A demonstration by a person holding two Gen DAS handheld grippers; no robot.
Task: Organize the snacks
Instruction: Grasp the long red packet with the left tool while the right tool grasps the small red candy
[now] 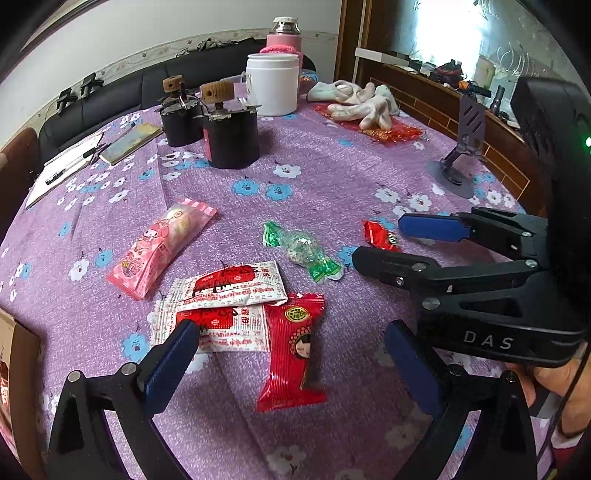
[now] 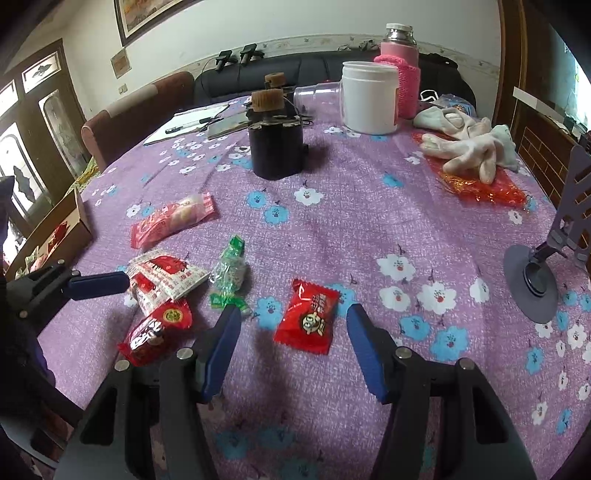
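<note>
Both views are evenly bright with soft daylight. In the left wrist view a window (image 1: 450, 33) at the upper right is blown out to white; in the right wrist view glazed doors (image 2: 22, 155) at the left edge glow pale. Shadows on the desk (image 2: 351, 229) are faint and soft-edged, darkest beside the black canister (image 2: 277, 147) and under the jaws at the bottom. The plastic snack wrappers carry small glints. Fisheye distortion bends the desk edge and walls, and black vignetting fills the corners. The centre is sharp; the margins are slightly soft.
</note>
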